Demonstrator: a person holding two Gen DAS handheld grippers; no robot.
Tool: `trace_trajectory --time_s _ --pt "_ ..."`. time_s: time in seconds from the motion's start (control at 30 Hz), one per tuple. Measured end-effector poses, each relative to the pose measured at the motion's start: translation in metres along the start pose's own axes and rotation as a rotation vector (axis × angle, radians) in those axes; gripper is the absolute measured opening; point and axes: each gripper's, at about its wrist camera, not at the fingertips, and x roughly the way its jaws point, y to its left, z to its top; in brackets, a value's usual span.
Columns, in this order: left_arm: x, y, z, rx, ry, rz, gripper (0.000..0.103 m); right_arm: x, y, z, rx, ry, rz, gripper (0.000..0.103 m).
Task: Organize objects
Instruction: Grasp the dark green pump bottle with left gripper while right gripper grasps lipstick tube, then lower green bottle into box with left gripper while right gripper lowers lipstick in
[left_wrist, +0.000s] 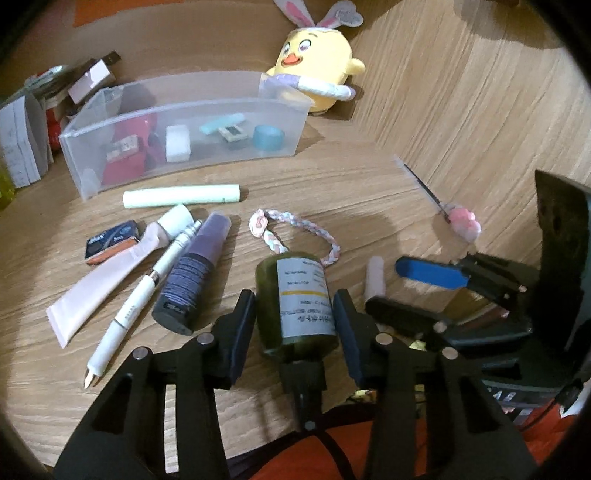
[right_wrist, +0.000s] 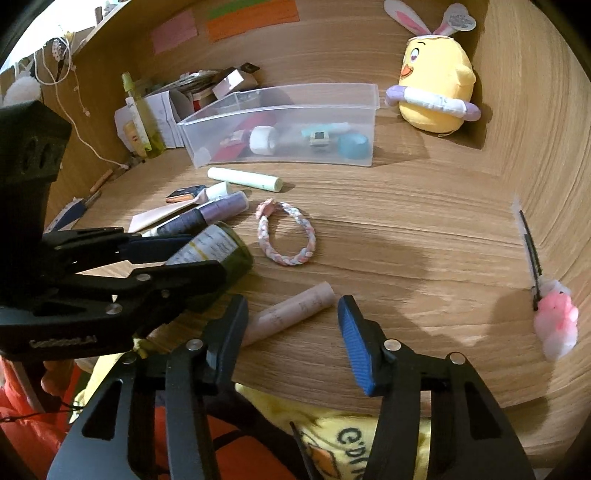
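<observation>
While it lies on its side on the wooden tabletop (left_wrist: 369, 192), the green bottle (left_wrist: 295, 295) is framed by the two fingers of the left tool (left_wrist: 295, 317); its long axis runs along the fingers, with the flat base pointed away toward the clear bin (left_wrist: 184, 122) and the dark pump end pointed back toward the camera. A white label with a yellow stripe is turned upward. The black pads sit just beside the bottle's flanks, but whether they press on the glass cannot be told from either view. Seen from the right wrist, this tool (right_wrist: 199, 254) is held low and nearly level, reaching in from the left.

Just beyond the base, a braided pink-and-white bracelet (left_wrist: 295, 232) is laid flat. To the bottle's left a purple spray bottle (left_wrist: 195, 273), a white pen (left_wrist: 136, 299) and a pale tube (left_wrist: 107, 280) are ranged side by side.

The right tool (right_wrist: 291, 332) is held wide apart with nothing gripped, its blue-lined finger (right_wrist: 356, 350) on the right. Between its fingers, on the tabletop, a beige tube (right_wrist: 291, 314) lies tilted, near the bottle. A pink fluffy hair clip (right_wrist: 554, 317) rests well apart to the right.
</observation>
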Motion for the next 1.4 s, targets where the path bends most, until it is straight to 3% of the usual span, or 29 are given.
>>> trace_trajectory --time_s 0.3,0.57,0.93,1.4 --pt "0.006 0.005 0.001 -0.016 -0.022 0.009 0.041 0.007 -0.009 0.000 -0.017 0.016 -0.075 0.014" --pt "-0.012 0.005 0.017 0.000 -0.092 0.027 0.041 0.000 -0.009 0.016 -0.017 -0.059 -0.083 0.014" --pt "-0.040 0.033 0.061 -0.055 -0.208 0.064 0.041 -0.007 -0.007 0.079 -0.017 -0.195 -0.046 0.014" --pt "-0.051 0.080 0.121 -0.116 -0.280 0.121 0.041 0.013 -0.012 0.151 -0.034 -0.249 -0.013 0.014"
